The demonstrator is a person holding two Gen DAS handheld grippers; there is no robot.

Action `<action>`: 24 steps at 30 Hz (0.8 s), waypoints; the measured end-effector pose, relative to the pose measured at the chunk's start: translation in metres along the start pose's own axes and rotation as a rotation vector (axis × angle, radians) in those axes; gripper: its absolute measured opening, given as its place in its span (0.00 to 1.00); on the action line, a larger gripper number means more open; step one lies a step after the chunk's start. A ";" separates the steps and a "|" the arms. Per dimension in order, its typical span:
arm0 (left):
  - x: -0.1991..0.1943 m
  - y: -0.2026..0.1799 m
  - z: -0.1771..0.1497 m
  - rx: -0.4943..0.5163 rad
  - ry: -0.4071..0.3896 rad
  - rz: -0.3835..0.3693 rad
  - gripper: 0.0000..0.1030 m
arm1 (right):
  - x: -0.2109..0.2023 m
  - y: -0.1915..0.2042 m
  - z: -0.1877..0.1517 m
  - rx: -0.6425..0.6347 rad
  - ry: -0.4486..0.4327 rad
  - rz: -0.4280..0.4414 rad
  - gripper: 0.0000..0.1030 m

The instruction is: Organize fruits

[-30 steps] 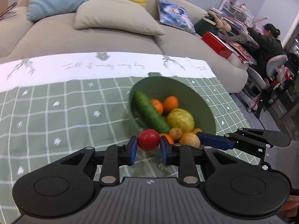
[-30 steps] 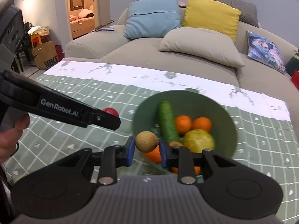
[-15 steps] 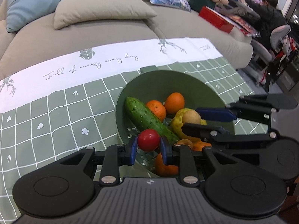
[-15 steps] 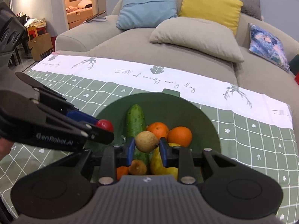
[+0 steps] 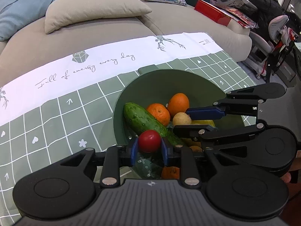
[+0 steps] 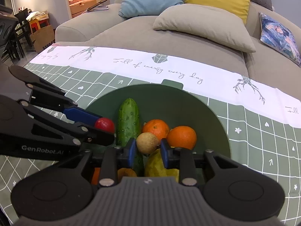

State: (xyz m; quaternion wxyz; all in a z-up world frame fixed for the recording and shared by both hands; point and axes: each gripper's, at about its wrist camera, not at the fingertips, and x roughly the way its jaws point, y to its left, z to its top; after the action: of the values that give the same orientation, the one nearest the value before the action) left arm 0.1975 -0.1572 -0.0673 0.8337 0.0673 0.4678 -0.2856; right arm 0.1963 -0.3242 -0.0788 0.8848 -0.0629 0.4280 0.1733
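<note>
A green bowl (image 5: 169, 81) (image 6: 197, 105) on the checked tablecloth holds a cucumber (image 5: 148, 124) (image 6: 128, 120), two oranges (image 5: 177, 103) (image 6: 181, 136), a yellow-green fruit (image 6: 156, 165) and other small fruit. My left gripper (image 5: 149, 148) is shut on a red tomato (image 5: 149, 140) (image 6: 104, 124) above the bowl's near-left side. My right gripper (image 6: 147, 147) is shut on a small tan round fruit (image 6: 147, 143) (image 5: 181, 119) above the bowl's middle. The two grippers are close together over the bowl.
A grey sofa (image 6: 188, 37) with blue, yellow and beige cushions runs behind the table. The tablecloth's white band (image 5: 94, 66) lies beyond the bowl. A person (image 5: 267, 1) sits at a cluttered desk at far right.
Both grippers have moved forward over the bowl and lower, each still holding its fruit. They have drawn closer together.
</note>
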 end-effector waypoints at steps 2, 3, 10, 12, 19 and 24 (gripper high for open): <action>0.001 0.002 0.001 -0.010 0.003 -0.011 0.28 | 0.000 0.000 0.000 0.000 0.002 0.003 0.24; 0.001 0.002 0.001 -0.011 0.004 -0.014 0.28 | 0.000 0.000 0.000 0.000 0.003 0.004 0.24; -0.005 0.007 0.001 -0.036 -0.008 -0.021 0.43 | -0.004 -0.001 0.002 0.014 0.003 0.001 0.24; -0.011 0.008 0.001 -0.040 -0.016 -0.027 0.46 | -0.006 -0.001 0.003 0.022 -0.003 -0.001 0.25; -0.042 0.005 0.001 -0.045 -0.075 -0.011 0.48 | -0.031 0.011 0.015 0.006 -0.046 -0.016 0.25; -0.076 0.007 0.002 -0.076 -0.142 0.037 0.48 | -0.063 0.024 0.027 -0.008 -0.113 -0.050 0.37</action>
State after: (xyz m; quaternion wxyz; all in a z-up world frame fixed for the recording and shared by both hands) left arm 0.1723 -0.1206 -0.0052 0.8718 0.0241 0.4167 -0.2562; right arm 0.1708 -0.3105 -0.0121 0.9113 -0.0672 0.3750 0.1560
